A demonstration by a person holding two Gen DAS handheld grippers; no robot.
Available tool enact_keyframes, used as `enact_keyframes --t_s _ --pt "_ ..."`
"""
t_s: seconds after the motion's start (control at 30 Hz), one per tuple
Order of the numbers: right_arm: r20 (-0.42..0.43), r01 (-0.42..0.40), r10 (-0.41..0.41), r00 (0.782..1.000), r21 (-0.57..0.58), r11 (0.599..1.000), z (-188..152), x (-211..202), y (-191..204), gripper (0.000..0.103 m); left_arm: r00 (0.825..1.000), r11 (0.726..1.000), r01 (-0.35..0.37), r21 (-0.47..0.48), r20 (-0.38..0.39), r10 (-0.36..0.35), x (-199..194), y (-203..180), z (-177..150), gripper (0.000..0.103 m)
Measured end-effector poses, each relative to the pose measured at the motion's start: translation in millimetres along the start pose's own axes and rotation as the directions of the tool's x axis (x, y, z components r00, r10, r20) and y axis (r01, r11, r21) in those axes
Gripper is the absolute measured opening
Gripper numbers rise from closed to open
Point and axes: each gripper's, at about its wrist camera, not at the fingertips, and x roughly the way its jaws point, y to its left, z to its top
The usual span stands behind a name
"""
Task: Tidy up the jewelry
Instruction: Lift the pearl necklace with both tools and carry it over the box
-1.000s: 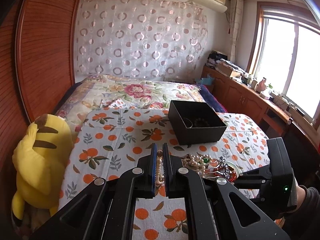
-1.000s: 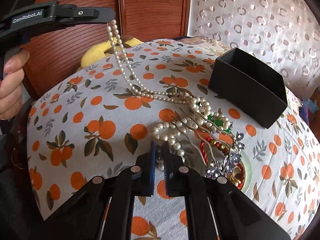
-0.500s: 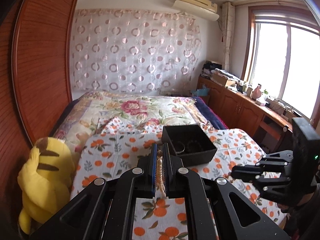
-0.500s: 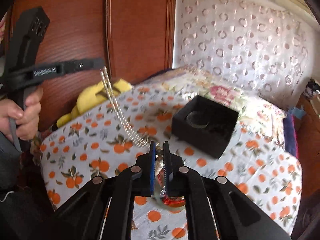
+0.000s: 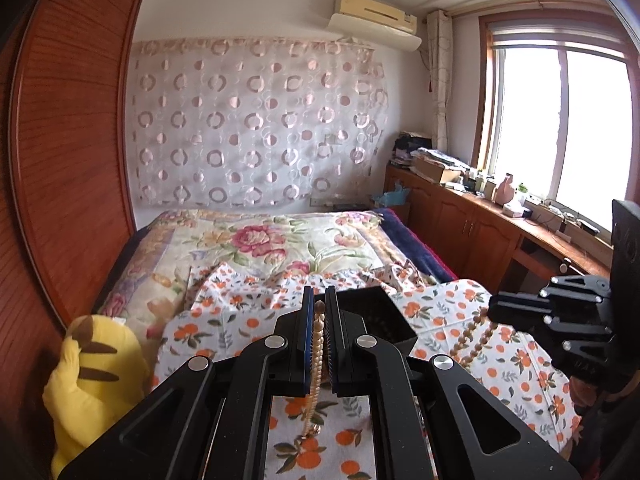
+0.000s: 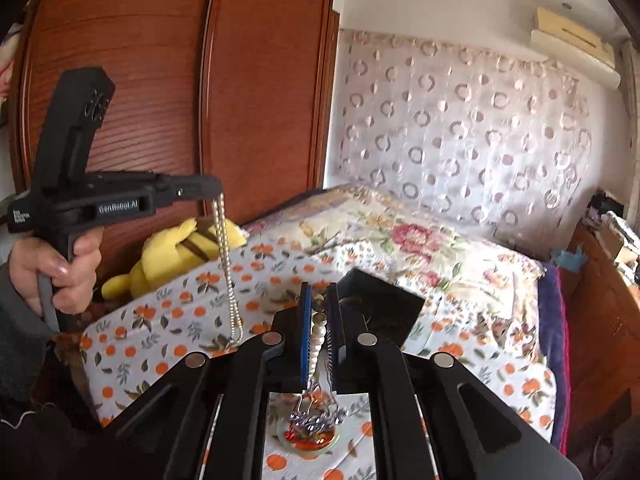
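My left gripper (image 5: 319, 304) is shut on a thin pearl necklace (image 5: 316, 364) that hangs free below it; it also shows in the right wrist view (image 6: 227, 268), dangling from the left gripper (image 6: 218, 192) above the bed. My right gripper (image 6: 319, 300) is shut on a chunkier pearl strand (image 6: 318, 336) and holds it up in the air; that strand also shows in the left wrist view (image 5: 470, 336). The black box (image 6: 384, 308) sits open on the orange-print cloth, just beyond both grippers. A small dish of remaining jewelry (image 6: 310, 432) lies below my right gripper.
A yellow plush toy (image 5: 92, 376) lies at the bed's left edge by the wooden wardrobe (image 6: 180, 100). The orange-print cloth (image 5: 508, 352) covers the near bed. A wooden counter (image 5: 500, 220) with clutter runs under the window on the right.
Both grippers have risen well above the bed, each lifting its pearl strand clear of the jewelry pile. The thin necklace now hangs straight down instead of trailing to the dish.
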Motion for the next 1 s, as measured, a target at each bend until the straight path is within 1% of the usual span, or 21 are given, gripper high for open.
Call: enact_keyframes --t_s 0.17,0.4,0.57,1.0 --pt "0.032 0.025 -0.025 0.999 -0.004 1.000 15 -13 -10 0.008 1.000 1.000 0.000 0.014 0.018 -0.001 0 -6 13 0.005" --pt "0.037 0.054 -0.054 0.998 0.003 0.999 26 -15 -25 0.008 1.000 1.000 0.009 0.027 0.021 -0.010 8 -12 26 0.005" --pt "0.045 0.089 -0.090 0.995 0.013 0.996 35 -9 -39 0.008 1.000 0.999 0.016 0.031 0.019 -0.017 19 -17 37 0.005" --pt "0.052 0.131 -0.135 0.990 0.066 0.989 47 10 -74 0.008 0.999 0.999 0.039 0.011 -0.010 -0.039 61 -21 59 0.005"
